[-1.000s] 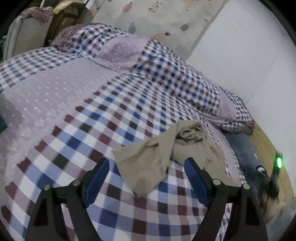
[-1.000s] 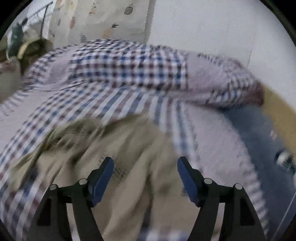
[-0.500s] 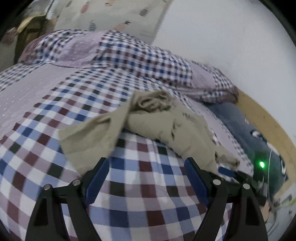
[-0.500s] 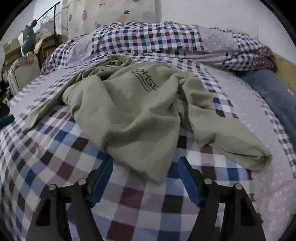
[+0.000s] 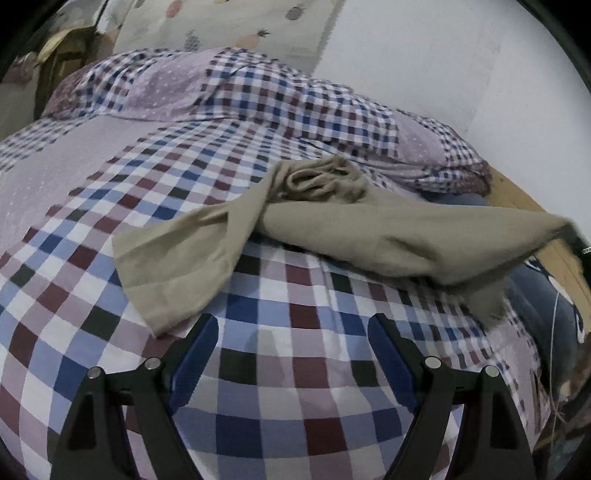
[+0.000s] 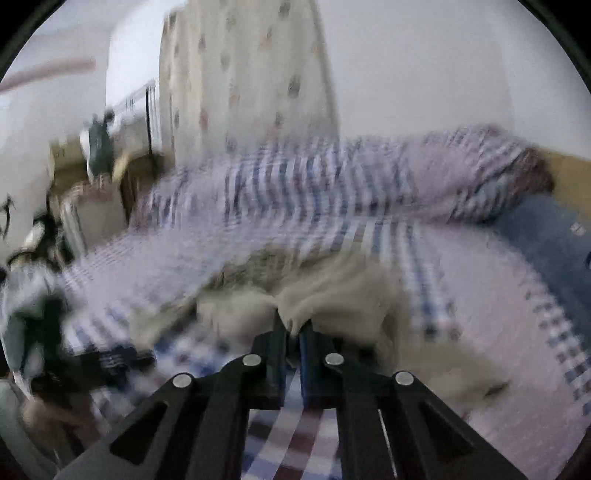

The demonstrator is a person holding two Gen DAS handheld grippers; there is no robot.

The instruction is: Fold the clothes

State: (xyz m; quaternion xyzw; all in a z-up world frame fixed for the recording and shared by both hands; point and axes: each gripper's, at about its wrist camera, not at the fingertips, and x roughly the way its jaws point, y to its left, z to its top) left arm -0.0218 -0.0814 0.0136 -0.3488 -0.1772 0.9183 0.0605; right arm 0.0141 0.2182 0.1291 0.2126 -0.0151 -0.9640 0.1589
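Observation:
A beige long-sleeved top (image 5: 369, 236) lies crumpled on the checked bedspread (image 5: 258, 387). One sleeve (image 5: 177, 266) trails towards the lower left, ending just ahead of my left gripper's left finger. My left gripper (image 5: 291, 325) hangs open above the bedspread, nothing between its fingers. The top's right side is pulled into a taut point towards the right edge of the left wrist view. In the blurred right wrist view my right gripper (image 6: 293, 328) is shut on a bunched fold of the beige top (image 6: 332, 302).
A rolled checked quilt (image 5: 258, 96) lies along the bed's far side, under a white wall and a fruit-print curtain (image 5: 229, 22). A dark blue cloth (image 5: 546, 295) and a wooden bed edge (image 5: 517, 192) are on the right. Furniture (image 6: 99, 147) stands at far left.
My right gripper has shut on the top's edge and swung away with it, so the top now stretches to the right. My left gripper has barely shifted and remains open.

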